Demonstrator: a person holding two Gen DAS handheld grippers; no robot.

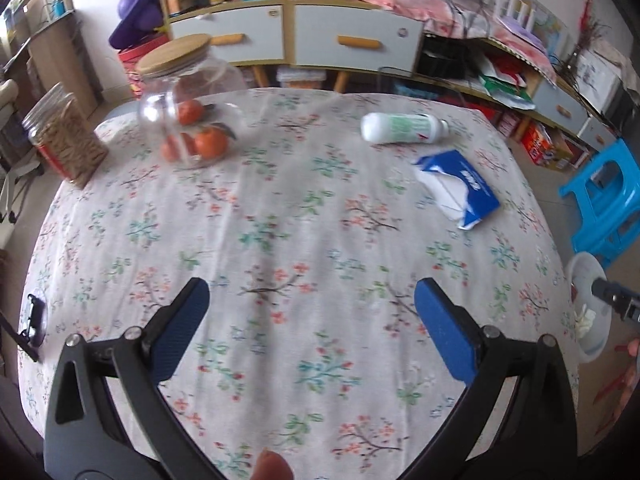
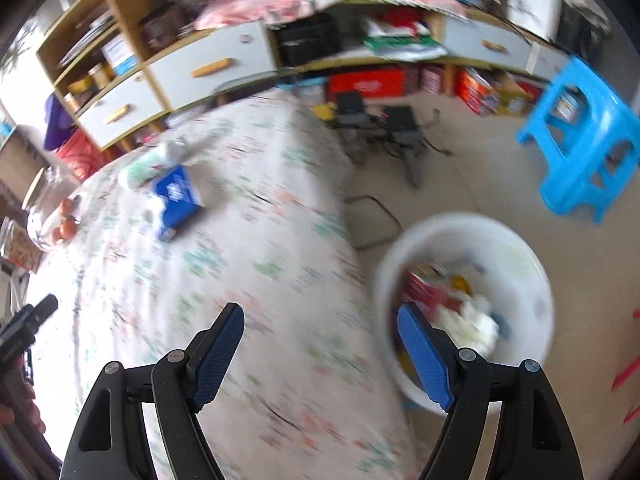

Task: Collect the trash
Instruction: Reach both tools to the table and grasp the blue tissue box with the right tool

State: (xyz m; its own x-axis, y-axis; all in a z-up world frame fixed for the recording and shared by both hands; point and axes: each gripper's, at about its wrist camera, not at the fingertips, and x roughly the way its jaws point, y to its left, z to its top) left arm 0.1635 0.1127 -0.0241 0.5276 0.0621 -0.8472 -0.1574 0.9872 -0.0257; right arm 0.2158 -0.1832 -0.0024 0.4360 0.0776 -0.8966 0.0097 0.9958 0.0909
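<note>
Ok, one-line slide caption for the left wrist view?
Open left gripper over the floral tablecloth; orange jar, white bottle and torn blue packet lie beyond.

Black left gripper (image 1: 308, 300), right gripper (image 2: 320, 326); blue-padded jaws, silver screws.

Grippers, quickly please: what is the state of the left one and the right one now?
Left gripper: open, blue-padded fingers wide apart, holding nothing.
Right gripper: open, holding nothing.

Right wrist view motion-blurred; white bin (image 2: 532, 280) contents unclear; jar (image 2: 40, 216) cut off.
</note>
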